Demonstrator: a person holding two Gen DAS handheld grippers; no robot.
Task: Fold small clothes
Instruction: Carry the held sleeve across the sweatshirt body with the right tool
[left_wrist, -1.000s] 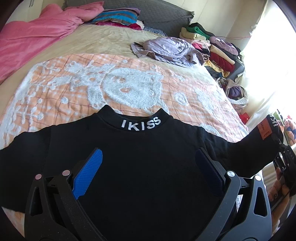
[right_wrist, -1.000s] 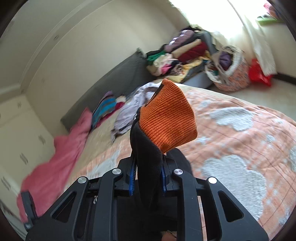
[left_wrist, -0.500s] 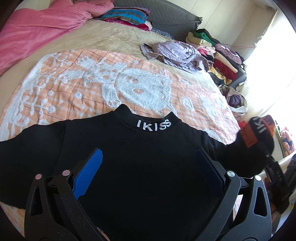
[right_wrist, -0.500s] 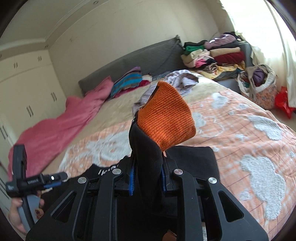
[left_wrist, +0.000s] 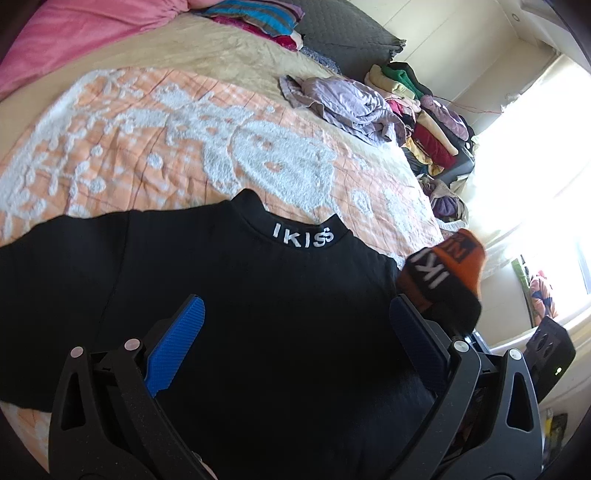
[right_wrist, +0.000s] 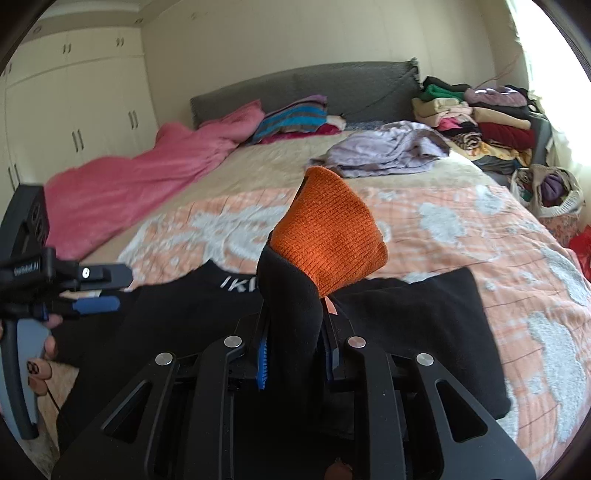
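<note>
— Over the orange bedspread (right_wrist: 461, 236), right hand-held gripper (right_wrist: 291, 354) clamped on the sleeve, orange cuff (right_wrist: 328, 236) sticking up past the pads — swung in from off the bed's edge, now above the black top (left_wrist: 258, 314).

— Sleeve fold under way, then?

— Looks so. Top flat on the bed, collar lettering (left_wrist: 303, 238) up, other sleeve not yet folded.

— And the left hand-held gripper (left_wrist: 295, 343)?

— Spread wide over the chest, pinching nothing. Drifted a little nearer the collar. Likely ready to pin the cloth once the cuff lands.
</note>
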